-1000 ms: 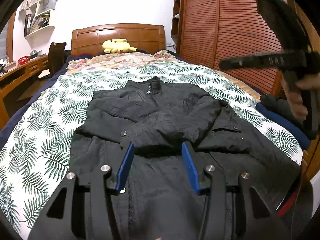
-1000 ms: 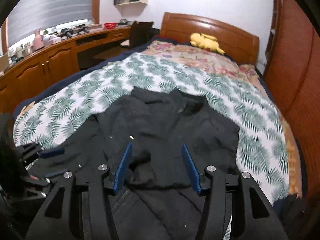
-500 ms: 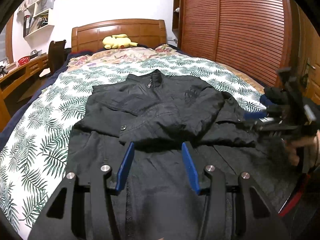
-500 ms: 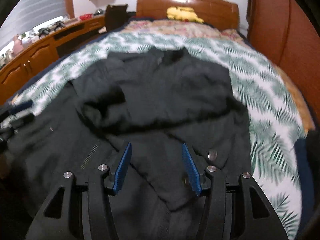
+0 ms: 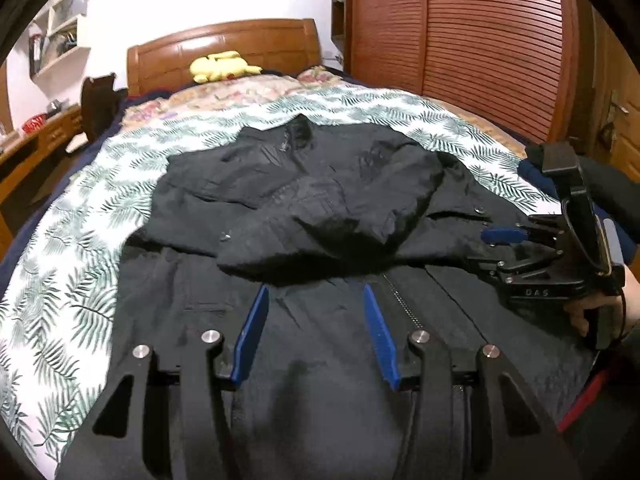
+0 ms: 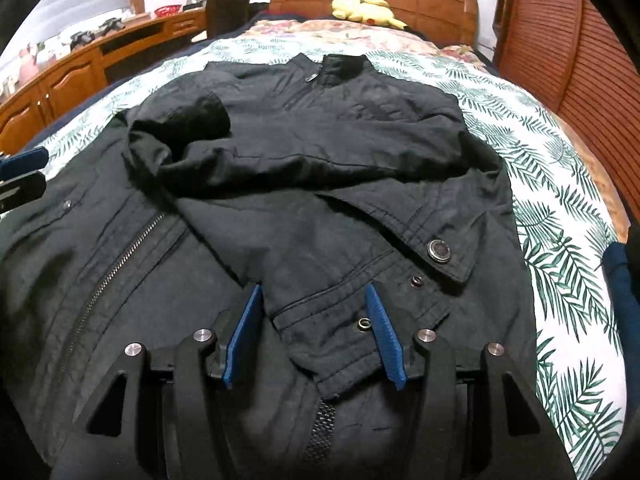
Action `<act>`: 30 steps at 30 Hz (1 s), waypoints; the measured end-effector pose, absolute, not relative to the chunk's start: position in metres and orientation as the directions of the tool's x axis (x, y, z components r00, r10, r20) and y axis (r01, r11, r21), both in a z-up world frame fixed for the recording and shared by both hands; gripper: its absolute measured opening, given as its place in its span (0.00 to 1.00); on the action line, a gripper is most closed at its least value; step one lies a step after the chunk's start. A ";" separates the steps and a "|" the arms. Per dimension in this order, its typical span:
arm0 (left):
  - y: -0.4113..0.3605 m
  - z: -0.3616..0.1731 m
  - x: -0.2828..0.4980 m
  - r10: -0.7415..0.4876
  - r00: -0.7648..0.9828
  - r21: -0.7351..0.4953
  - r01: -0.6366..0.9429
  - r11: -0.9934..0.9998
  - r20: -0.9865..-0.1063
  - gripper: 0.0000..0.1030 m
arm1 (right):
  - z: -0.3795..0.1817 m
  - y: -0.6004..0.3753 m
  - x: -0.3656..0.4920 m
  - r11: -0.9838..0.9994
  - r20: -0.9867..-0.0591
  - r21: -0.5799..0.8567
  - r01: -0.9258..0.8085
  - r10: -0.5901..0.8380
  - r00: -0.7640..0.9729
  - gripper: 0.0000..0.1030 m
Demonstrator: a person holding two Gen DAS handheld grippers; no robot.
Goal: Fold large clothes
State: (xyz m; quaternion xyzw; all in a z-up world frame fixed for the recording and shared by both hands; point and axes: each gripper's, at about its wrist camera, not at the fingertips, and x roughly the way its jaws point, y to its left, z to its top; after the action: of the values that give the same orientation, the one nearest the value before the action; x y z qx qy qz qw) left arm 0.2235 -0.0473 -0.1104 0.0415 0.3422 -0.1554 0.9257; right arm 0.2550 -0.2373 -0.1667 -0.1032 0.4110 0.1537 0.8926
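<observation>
A black jacket [image 5: 320,200] lies face up on the bed, collar toward the headboard, both sleeves folded across the chest. My left gripper [image 5: 314,288] hovers open over the jacket's lower front beside the zipper, nothing between its blue pads. My right gripper [image 6: 313,286] is low over the jacket [image 6: 320,140] on its right side. Its jaws are opening, and the sleeve cuff [image 6: 352,320] with its snaps lies between and under the pads, not pinched. The right gripper [image 5: 500,248] also shows from the left wrist, held by a hand. The left gripper [image 6: 20,176] peeks in at the left edge.
The bed has a leaf-print cover [image 5: 80,260], a floral pillow area and a yellow plush toy [image 5: 222,66] by the wooden headboard. A slatted wardrobe [image 5: 480,40] stands right of the bed, a wooden desk [image 6: 80,68] and chair left. Dark blue clothing [image 6: 624,280] lies at the right edge.
My right gripper dropped from high above the bed down to the jacket's right side, over the sleeve cuff. The left gripper sank slightly toward the jacket.
</observation>
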 end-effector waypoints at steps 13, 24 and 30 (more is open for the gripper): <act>-0.081 -0.102 0.288 -0.200 0.663 0.035 0.323 0.946 -0.721 0.47 | -0.165 -0.242 0.256 0.923 -0.770 -0.016 -0.384 0.234 0.593 0.57; -0.118 -0.105 0.370 -0.151 0.585 0.065 0.331 0.941 -0.797 0.47 | -0.149 -0.261 0.247 0.918 -0.753 0.082 -0.387 0.312 0.579 0.57; -0.121 -0.121 0.381 -0.092 0.543 0.105 0.320 0.942 -0.835 0.47 | -0.146 -0.264 0.245 0.917 -0.750 0.086 -0.390 0.317 0.581 0.57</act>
State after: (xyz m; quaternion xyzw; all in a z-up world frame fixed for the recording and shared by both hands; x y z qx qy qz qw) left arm 0.3814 -0.1211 -0.1207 0.1231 0.4633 -0.1182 0.8696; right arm 0.2447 -0.2643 -0.1465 -0.0443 0.4124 0.1992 0.8879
